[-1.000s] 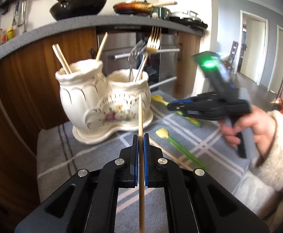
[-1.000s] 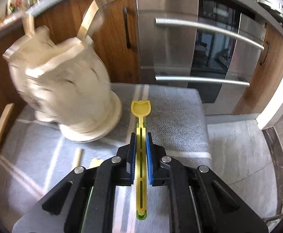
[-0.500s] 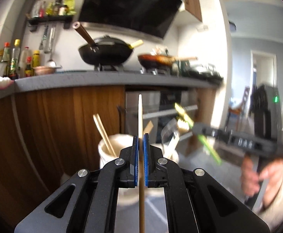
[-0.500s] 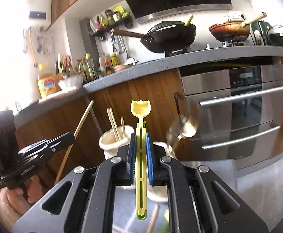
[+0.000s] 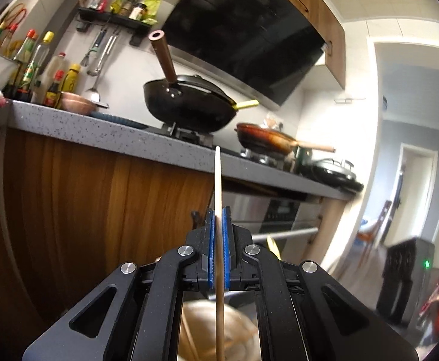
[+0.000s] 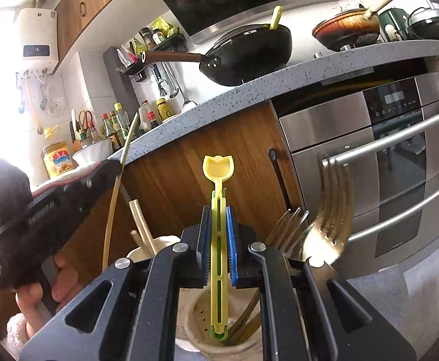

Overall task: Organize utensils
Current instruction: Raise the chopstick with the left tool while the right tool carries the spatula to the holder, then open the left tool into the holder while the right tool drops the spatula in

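My left gripper [image 5: 218, 219] is shut on a wooden chopstick [image 5: 217, 180] that stands upright between the blue pads. Just beneath it the cream ceramic holder [image 5: 240, 328] is a blur. My right gripper [image 6: 218, 213] is shut on a yellow-green plastic utensil with a tulip-shaped head [image 6: 218, 167], held over a holder compartment [image 6: 193, 316]. Forks [image 6: 327, 228] stand in the holder to its right, and chopsticks [image 6: 139, 222] in the compartment to its left. In the right wrist view the left gripper [image 6: 54, 210], held by a hand [image 6: 38, 294], carries its chopstick [image 6: 114, 204] at the left.
A grey counter [image 6: 279, 81] runs behind, with a black wok [image 6: 249, 54], a brown pan [image 6: 348, 28] and several bottles [image 6: 120, 120] on it. A steel oven [image 6: 384, 162] sits under it, with wooden cabinet fronts [image 5: 99, 198] alongside. A doorway [image 5: 415, 186] opens at the right.
Both grippers have risen from the cloth-covered table to just above the holder, each still holding its utensil. The views have tilted up toward the counter.
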{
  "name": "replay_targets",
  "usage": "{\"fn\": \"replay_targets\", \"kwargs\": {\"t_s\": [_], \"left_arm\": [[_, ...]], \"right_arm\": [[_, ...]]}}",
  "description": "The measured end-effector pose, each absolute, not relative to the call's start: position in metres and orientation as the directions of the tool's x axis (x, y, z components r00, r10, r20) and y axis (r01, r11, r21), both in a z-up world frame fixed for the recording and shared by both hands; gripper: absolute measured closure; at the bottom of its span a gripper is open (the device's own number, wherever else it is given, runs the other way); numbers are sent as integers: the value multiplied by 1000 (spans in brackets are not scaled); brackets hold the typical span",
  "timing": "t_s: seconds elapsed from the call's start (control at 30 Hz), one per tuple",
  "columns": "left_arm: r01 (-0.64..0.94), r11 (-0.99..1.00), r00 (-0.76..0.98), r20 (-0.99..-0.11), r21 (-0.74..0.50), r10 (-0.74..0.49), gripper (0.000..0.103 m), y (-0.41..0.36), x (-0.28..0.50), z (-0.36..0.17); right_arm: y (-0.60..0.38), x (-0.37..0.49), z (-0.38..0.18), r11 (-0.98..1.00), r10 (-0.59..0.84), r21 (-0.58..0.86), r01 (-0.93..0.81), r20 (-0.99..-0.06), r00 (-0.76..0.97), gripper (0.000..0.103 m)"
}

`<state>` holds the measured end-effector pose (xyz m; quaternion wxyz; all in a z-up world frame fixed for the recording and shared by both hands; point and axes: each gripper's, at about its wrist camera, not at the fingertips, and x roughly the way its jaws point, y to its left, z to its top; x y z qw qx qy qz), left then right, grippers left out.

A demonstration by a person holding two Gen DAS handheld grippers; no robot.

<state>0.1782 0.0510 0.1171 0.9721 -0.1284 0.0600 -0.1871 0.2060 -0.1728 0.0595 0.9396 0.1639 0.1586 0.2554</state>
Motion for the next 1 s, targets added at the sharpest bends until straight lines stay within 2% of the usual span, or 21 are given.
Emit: {"fn": "replay_targets", "kwargs": {"t_s": [0.13,0.53,1.0], "left_arm": [[328,907,934,-51,-264,-352,98,47,191,112],[337,919,924,-115,-203,-364,98,44,172,95],[337,933,903,-239,-122,-358,98,38,131,77]], "right_arm": [[-168,208,51,824,527,365,-433,-214,823,94],[-150,187,38,870,488,205,-448,-230,842,94],[-157,157,31,897,441,160,-412,-274,854,93]]}}
